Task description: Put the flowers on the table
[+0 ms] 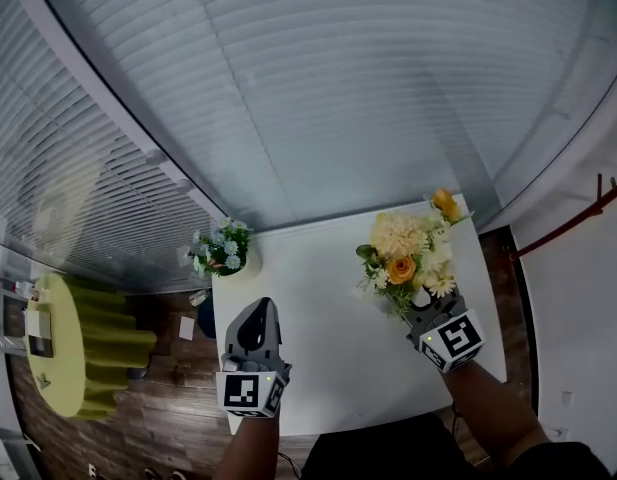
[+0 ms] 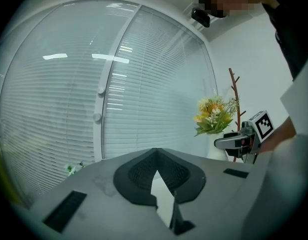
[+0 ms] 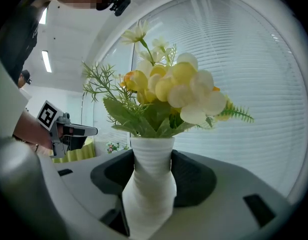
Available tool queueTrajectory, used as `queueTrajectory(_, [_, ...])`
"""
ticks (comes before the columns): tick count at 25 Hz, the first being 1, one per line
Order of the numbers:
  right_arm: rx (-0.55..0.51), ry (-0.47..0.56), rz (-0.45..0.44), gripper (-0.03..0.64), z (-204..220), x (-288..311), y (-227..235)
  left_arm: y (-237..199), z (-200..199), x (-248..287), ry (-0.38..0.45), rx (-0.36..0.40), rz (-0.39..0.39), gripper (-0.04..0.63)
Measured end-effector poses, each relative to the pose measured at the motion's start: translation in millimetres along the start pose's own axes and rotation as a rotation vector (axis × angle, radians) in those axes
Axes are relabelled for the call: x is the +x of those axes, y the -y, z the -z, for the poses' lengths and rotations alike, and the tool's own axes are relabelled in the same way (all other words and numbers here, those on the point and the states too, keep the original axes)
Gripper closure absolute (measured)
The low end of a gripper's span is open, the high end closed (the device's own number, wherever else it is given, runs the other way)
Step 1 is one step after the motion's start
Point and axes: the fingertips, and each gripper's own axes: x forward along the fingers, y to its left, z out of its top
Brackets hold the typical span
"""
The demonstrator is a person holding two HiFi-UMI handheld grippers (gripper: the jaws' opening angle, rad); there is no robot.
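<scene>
A bunch of yellow, cream and orange flowers (image 1: 408, 253) stands upright in a ribbed white vase (image 3: 151, 184). My right gripper (image 1: 420, 310) is shut on the vase's narrow waist, over the right part of the white table (image 1: 318, 308). Whether the vase base touches the table is hidden. In the right gripper view the blooms (image 3: 168, 89) rise just above the jaws. My left gripper (image 1: 253, 330) hovers over the table's left front part with its jaws shut and nothing held. From the left gripper view the bouquet (image 2: 213, 114) and the right gripper (image 2: 228, 143) show at the right.
A small pot of pale blue and white flowers (image 1: 224, 250) sits at the table's far left corner. Window blinds (image 1: 318, 88) run behind the table. A yellow-green round table (image 1: 63, 343) stands on the wooden floor at the left. A red-brown branch stand (image 1: 588, 213) is at the right wall.
</scene>
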Motion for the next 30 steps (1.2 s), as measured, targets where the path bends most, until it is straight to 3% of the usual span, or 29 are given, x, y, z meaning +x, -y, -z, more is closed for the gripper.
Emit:
queueTrajectory(11, [0.002,-0.032,0.011,0.37,47.1,19.7,5.4,-3.2,36.9,11.7,-0.066,-0.027,-0.004,0.591])
queueTrajectory(30, [-0.013,-0.051,0.011,0.368,69.9,24.5,3.3,19.9,54.7,19.1,-0.117,-0.038,0.053,0.591])
